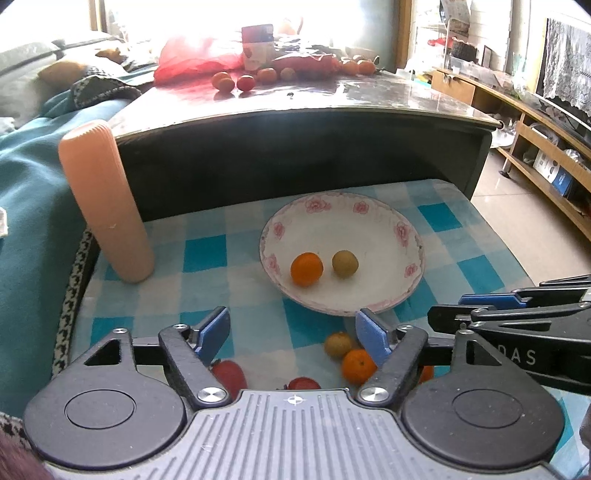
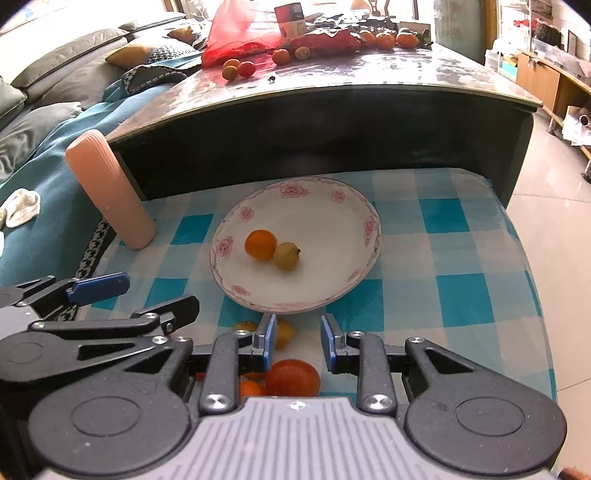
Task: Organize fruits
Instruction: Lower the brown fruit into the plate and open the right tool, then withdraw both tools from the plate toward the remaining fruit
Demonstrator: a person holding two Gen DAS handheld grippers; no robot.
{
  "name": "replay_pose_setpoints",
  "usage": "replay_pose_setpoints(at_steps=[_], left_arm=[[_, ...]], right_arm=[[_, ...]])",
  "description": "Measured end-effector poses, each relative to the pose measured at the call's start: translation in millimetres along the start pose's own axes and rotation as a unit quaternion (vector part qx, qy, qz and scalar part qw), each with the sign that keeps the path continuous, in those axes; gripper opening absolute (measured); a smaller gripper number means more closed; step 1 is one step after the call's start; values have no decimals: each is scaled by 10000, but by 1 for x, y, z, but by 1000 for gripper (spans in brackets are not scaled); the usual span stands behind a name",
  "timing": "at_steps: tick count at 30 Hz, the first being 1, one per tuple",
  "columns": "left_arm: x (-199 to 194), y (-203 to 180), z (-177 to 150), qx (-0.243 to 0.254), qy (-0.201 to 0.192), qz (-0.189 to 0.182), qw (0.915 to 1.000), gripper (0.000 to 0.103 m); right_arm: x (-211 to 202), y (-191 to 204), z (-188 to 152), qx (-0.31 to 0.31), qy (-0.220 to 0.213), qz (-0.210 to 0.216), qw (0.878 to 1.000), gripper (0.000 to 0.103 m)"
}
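Strong daylight floods in from the window [image 1: 229, 14] at the back, and I'm seeing it blown out to pure white, with a glare streak across the glossy dark tabletop [image 1: 332, 92]. Below that table's edge there's a deep shadow, yet the checked cloth [image 1: 207, 254] and the plate [image 1: 369, 221] read evenly lit and sharp. Both fisheye views bend straight lines hard toward the rims, and my corners go black.

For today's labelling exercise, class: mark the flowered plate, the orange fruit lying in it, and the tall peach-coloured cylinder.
flowered plate [image 1: 376, 229]: left wrist view, bare white inner surface.
orange fruit [image 1: 306, 269]: left wrist view, middle of its peel.
peach-coloured cylinder [image 2: 110, 192]: right wrist view, mid-height of its ribbed side.
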State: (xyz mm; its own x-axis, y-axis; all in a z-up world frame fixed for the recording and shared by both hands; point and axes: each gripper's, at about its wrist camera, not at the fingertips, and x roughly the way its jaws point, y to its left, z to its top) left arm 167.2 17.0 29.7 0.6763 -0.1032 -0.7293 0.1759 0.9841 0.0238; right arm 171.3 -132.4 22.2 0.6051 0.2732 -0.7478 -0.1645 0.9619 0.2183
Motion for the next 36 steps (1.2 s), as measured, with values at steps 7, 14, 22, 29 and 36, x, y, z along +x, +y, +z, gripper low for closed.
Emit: replay_pose_setpoints(at_steps=[7, 14, 22, 29, 36], left_arm=[[-11, -1, -8, 28, 7, 40, 10000, 81], [-19, -1, -15, 58, 48, 44, 10000, 82], [-26, -2, -22, 148, 133, 7, 9998, 86], [-30, 5, -29, 370, 210, 2, 9991, 87], [-19, 21, -36, 249, 369, 32, 9990, 87]], right_arm=[[-9, 3, -11, -41, 16, -12, 10000, 41], [-16, 7, -20, -113, 28, -8, 9999, 41], [-20, 8, -27, -114, 96, -10, 9999, 41], [-19, 9, -35, -213, 250, 32, 9995, 41], [-10, 7, -38, -238, 455, 57, 9987, 41]])
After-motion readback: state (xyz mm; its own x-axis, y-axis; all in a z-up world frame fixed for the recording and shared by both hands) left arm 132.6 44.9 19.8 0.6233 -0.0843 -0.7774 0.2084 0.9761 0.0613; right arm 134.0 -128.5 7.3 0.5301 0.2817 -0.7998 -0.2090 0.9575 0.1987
